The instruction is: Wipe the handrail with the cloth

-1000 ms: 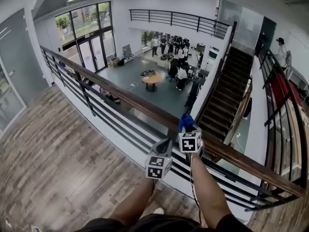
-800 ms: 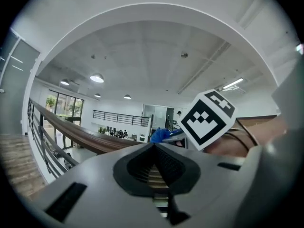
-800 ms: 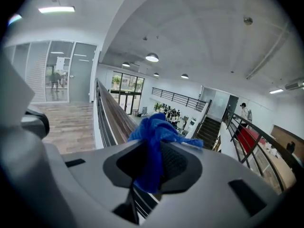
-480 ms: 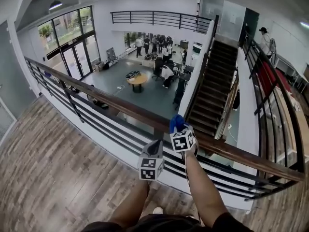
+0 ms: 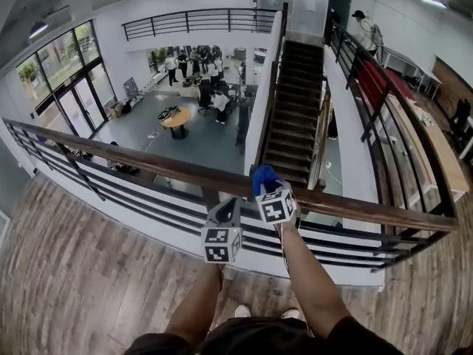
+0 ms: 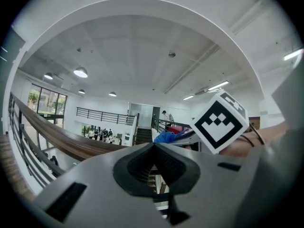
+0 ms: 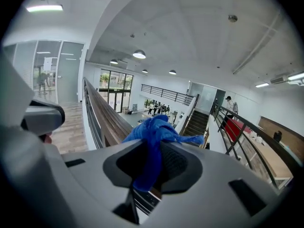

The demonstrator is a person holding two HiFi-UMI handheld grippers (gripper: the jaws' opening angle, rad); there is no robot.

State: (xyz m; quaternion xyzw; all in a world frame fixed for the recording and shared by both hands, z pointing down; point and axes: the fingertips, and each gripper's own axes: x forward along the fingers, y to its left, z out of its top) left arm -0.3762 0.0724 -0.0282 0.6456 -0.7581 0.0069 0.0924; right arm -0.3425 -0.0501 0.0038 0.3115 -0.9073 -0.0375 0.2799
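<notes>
- Your right tongs point(image 5: 261, 189) are clamped on a cloth point(image 5: 264, 178), and in the head view they sit at the handrail point(image 5: 148, 165), near its middle.
- The cloth is bright blue, soft and crumpled. It bunches into a rumpled knot above the tips.
- In the right gripper view, a narrow fold of the cloth point(image 7: 153, 136) runs down between the two jaws of the right tongs point(image 7: 152, 158), and one pointed corner sticks out to the right.
- The handrail point(image 7: 103, 115) is a flat, dark brown wooden strip on top of black horizontal bars. In that view it runs away to the left of the cloth.
- From above, the cloth overlaps the top of the handrail. Actual contact cannot be made out.
- Your left tongs point(image 5: 229, 207) are closed on nothing, and in the left gripper view the jaws of the left tongs point(image 6: 153, 148) meet.
- The left tongs sit just beside the right tongs, on your side of the handrail and a little lower.
- The cloth point(image 6: 166, 137) shows as a blue lump just past the left tongs.
</notes>
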